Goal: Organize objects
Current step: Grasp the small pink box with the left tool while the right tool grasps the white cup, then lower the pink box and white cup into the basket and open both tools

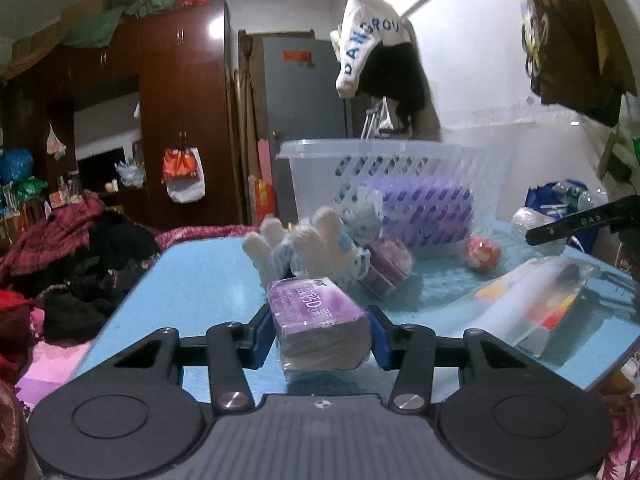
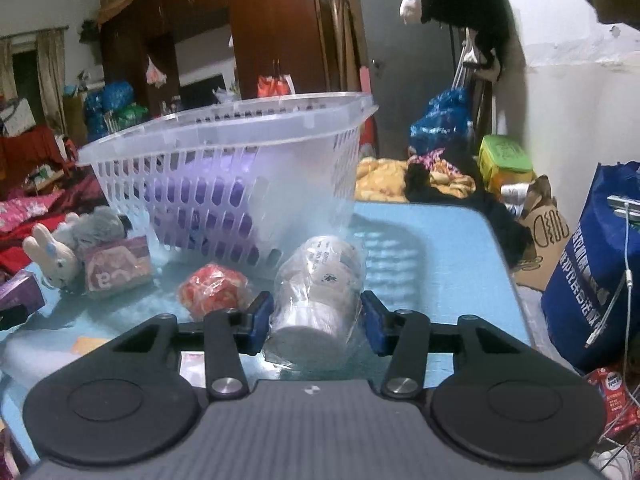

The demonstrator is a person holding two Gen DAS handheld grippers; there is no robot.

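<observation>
On the blue table point(image 1: 192, 280) beside the basket point(image 1: 320, 152), left hand-held gripper point(image 1: 320, 334) clamping a purple pack point(image 1: 316, 312), right hand-held gripper point(image 2: 316, 320) clamping wrapped cups point(image 2: 320, 288).

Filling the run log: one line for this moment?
left gripper: shut on tissue pack | right gripper: shut on cup stack | basket: behind

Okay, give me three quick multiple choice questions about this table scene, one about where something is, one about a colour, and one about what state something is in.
1. Where is the red wrapped ball?
A. In the basket
B. On the table, in front of the basket
C. On the floor

2. What colour is the tissue pack in the left tongs?
A. Purple
B. Green
C. Yellow

3. What do the right tongs grip?
A. Nothing
B. Plush rabbit
C. Wrapped stack of cups

Answers: B, it lies on the blue top; A, purple wrapper; C, pads press its wrap.
</observation>
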